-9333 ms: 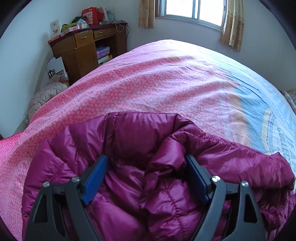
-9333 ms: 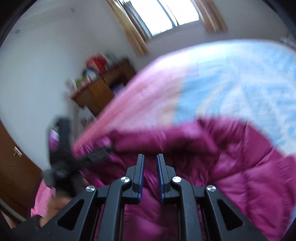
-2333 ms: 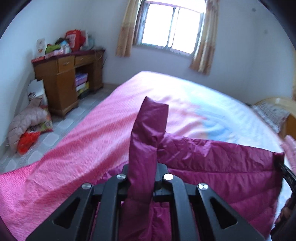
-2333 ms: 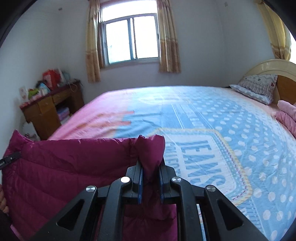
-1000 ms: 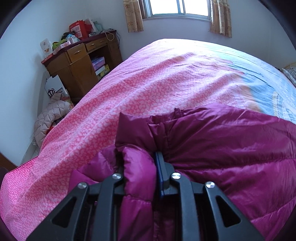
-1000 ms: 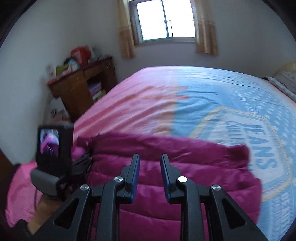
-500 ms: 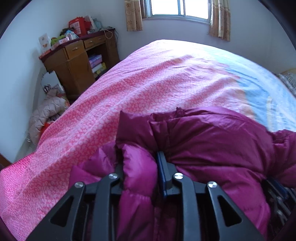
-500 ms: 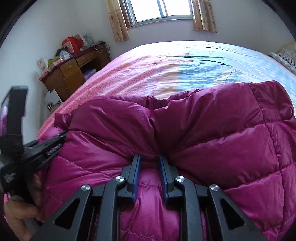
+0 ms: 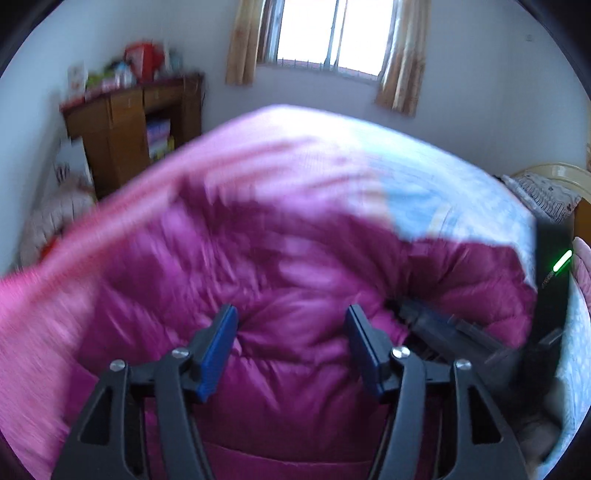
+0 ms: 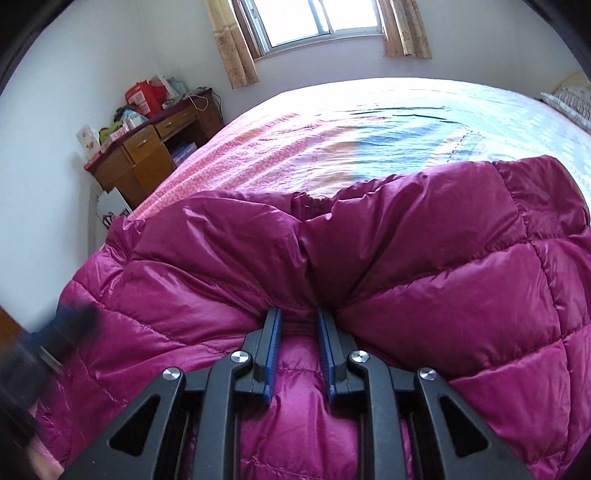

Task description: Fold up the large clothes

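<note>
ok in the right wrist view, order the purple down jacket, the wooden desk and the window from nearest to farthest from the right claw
1. Purple down jacket: pinched in the right claw, spread directly ahead on the bed.
2. Wooden desk: off to the left, against the wall beside the bed.
3. Window: top centre, on the far wall beyond the bed.

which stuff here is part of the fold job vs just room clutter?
In the job:
- magenta puffer jacket
- left gripper, jaws wide open over the jacket
- right gripper, pinching a jacket fold
- bed, work surface

Lying about:
- wooden desk
- boxes on the desk
- pillow
</note>
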The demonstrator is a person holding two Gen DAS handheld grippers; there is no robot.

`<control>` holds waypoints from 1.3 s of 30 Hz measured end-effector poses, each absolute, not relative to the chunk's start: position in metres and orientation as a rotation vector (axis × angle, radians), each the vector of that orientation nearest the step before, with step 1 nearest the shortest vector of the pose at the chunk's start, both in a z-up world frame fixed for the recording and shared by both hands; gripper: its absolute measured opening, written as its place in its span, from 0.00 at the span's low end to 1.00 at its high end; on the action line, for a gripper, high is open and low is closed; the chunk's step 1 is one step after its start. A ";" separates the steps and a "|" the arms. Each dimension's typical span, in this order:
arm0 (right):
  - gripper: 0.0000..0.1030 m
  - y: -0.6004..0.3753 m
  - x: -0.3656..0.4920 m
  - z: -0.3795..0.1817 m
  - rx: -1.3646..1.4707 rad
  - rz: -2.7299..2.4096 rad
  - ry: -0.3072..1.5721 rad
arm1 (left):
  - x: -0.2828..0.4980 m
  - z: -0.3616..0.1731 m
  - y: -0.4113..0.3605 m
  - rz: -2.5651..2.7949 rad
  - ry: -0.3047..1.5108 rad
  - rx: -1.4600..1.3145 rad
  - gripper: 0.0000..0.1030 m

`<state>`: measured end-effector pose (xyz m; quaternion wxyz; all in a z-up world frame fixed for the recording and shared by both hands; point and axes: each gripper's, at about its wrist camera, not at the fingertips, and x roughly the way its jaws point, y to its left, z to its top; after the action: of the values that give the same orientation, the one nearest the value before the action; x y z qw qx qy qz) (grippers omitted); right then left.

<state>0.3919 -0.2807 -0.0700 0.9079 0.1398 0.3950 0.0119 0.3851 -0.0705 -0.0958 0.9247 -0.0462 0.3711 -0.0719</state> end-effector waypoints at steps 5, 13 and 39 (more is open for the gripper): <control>0.19 -0.284 0.387 -0.069 0.320 0.037 0.810 | 0.392 -0.112 -0.076 -0.166 0.774 -0.095 0.69; 0.19 -0.319 0.311 -0.016 0.305 -0.067 0.677 | 0.397 -0.113 -0.088 -0.128 0.792 -0.021 0.71; 0.18 -0.355 0.279 -0.058 0.230 -0.159 0.760 | 0.295 -0.100 0.064 0.019 0.697 -0.392 0.93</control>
<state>0.2788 -0.3554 -0.0579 0.9192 0.1120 0.3695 -0.0775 0.2947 0.0640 -0.0998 0.9210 -0.1909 0.3393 0.0091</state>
